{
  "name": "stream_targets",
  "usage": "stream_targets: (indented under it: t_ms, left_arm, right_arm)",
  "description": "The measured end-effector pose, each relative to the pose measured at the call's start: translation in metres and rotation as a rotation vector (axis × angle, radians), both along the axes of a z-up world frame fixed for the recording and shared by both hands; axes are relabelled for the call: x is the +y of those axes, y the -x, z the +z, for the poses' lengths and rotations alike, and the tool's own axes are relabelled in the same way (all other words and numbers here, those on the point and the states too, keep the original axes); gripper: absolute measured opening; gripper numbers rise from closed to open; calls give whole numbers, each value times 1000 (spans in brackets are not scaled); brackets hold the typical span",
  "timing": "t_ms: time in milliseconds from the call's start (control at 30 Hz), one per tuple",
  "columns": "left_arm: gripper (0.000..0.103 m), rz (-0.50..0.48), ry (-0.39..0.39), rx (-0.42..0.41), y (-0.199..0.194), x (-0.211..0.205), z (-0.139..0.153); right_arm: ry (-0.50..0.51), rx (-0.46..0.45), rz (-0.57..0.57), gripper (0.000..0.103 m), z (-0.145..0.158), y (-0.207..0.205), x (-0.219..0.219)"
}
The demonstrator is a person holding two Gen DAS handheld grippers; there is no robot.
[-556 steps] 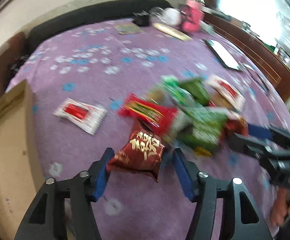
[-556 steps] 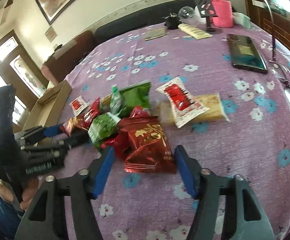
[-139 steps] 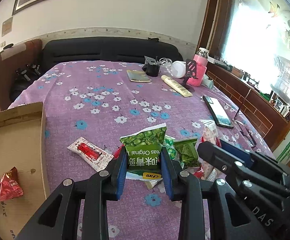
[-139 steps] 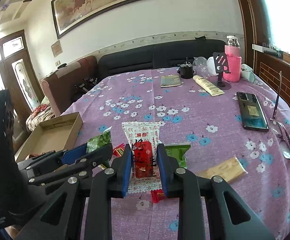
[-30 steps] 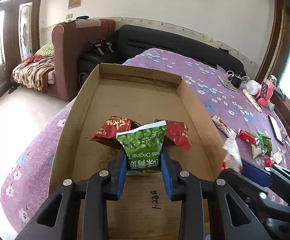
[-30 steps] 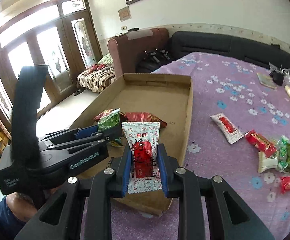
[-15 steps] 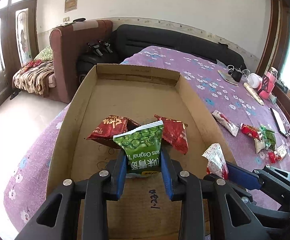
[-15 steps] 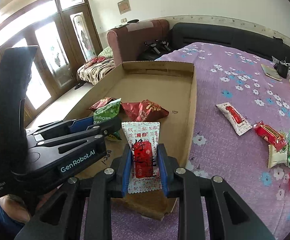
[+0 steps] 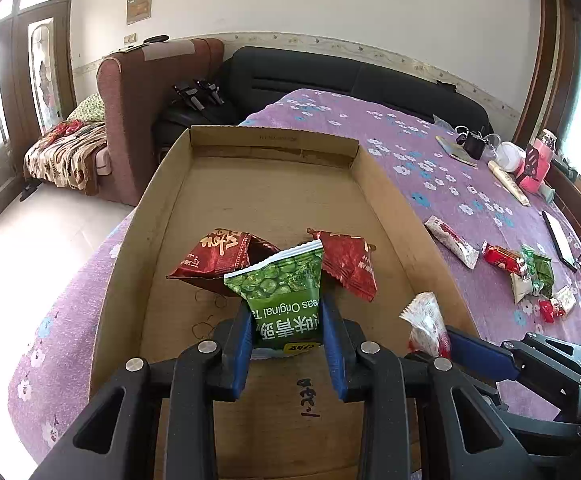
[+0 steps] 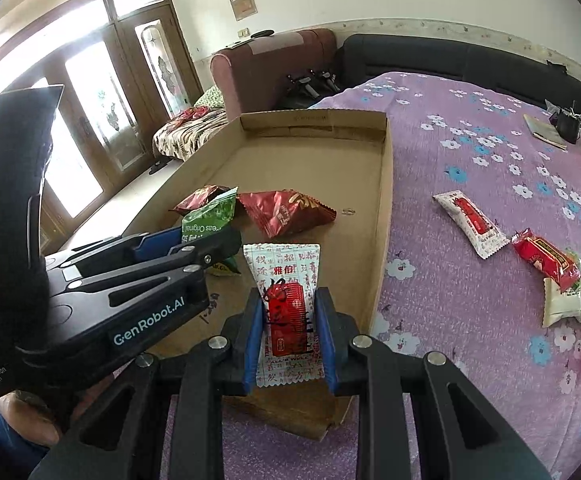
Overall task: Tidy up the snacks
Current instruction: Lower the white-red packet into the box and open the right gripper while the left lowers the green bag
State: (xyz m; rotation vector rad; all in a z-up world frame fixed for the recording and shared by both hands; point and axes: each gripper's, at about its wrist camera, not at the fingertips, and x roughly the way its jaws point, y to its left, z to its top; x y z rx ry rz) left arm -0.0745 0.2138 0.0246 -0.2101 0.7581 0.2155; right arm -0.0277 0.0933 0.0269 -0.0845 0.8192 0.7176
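My left gripper [image 9: 286, 316] is shut on a green pea snack bag [image 9: 284, 300], held over the near part of the open cardboard box [image 9: 274, 184]. Two dark red snack packets [image 9: 220, 256] [image 9: 348, 264] lie on the box floor just beyond it. My right gripper [image 10: 288, 312] is shut on a white packet with a red label [image 10: 286, 292], above the box's near right corner. In the right wrist view the left gripper [image 10: 194, 240] with the green bag [image 10: 208, 216] stands to the left, over the box [image 10: 310, 152].
Several loose snacks [image 10: 470, 220] [image 10: 542, 258] lie on the purple flowered cloth [image 10: 470, 168] right of the box. A phone [image 9: 558, 236], a pink bottle [image 9: 538, 164] and small items sit at the far right. A brown armchair [image 9: 146, 112] and black sofa [image 9: 350, 76] stand behind.
Both grippers, still holding their packets, have shifted slightly towards the box interior; the white packet now sits closer to the box's right wall. Grips are unchanged.
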Motion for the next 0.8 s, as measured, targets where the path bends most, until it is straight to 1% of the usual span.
stream_targets:
  t_ms: [200,367,433,500,600,800]
  left_arm:
    - [34,-1,11,1,0,2,-1]
    - [37,0,26,6,-1,4,-1]
    - [39,1,29,6,-1,4,-1]
    - [39,-2,28,12,-2,3,-2]
    - [40,0,28,9,-2,3,-1]
    - [48,9,48,11,-2,7,-2]
  right_arm:
    - [-1,-1,-2,32,0,0,0]
    - [-9,-5,0,34,0,1,-2]
    - [-12,-7,9,38,0,2,-1]
    - [-4,-25,15,45,1,4,1]
    - [3,-39,2,49,2,6,1]
    - [-8,-37,-8,51,3,4,-2]
